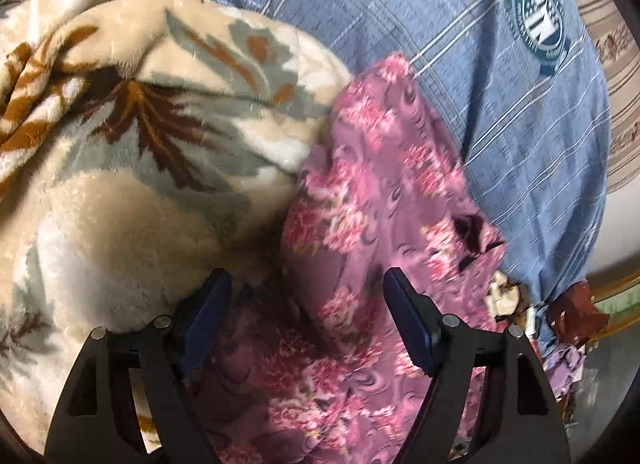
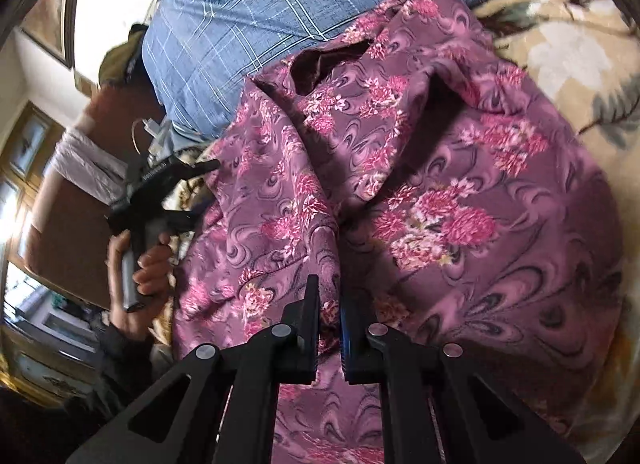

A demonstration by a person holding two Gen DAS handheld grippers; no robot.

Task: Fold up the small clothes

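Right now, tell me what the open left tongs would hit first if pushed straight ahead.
Most likely the purple floral garment, which lies directly ahead of the left tongs; the cream fleece blanket sits just left. Depth is unclear.

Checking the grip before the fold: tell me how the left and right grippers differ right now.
The left gripper has its fingers spread wide with nothing clamped, poised over the purple floral garment; the right gripper has its fingers pinched shut on a fold of that garment. Both are black, hand-held, and angled down at the same cloth.
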